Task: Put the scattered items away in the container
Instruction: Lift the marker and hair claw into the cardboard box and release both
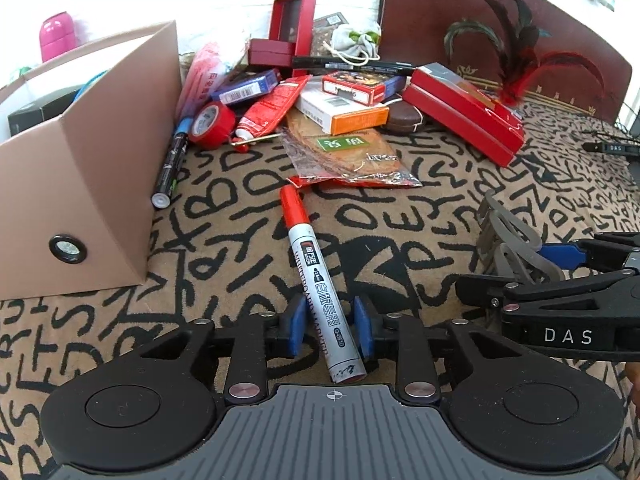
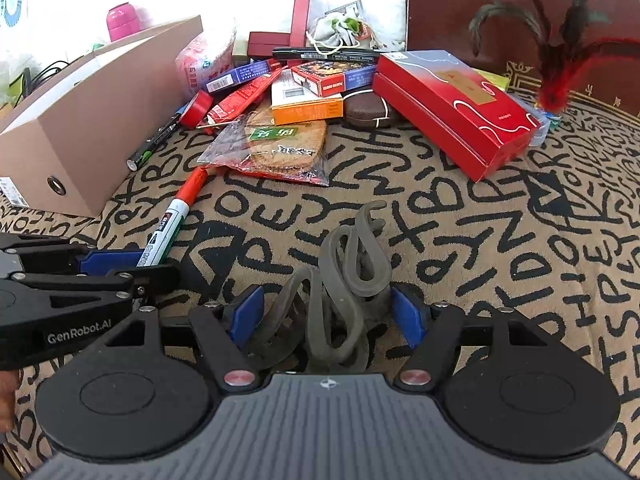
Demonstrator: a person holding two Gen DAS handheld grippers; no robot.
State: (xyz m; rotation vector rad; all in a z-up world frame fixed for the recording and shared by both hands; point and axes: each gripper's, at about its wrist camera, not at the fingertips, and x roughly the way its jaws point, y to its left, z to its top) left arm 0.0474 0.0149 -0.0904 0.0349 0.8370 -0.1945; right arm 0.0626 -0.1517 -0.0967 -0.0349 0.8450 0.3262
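We have the whiteboard marker (image 1: 320, 280) lying lengthwise between the left tool (image 1: 331, 330)'s spread pads, cap pointing away; the cardboard box (image 1: 92, 184) waits up-left.

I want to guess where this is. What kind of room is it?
Probably a bedroom at home. The mess lies on a patterned blanket in front of a dark headboard, with a cardboard box beside it.
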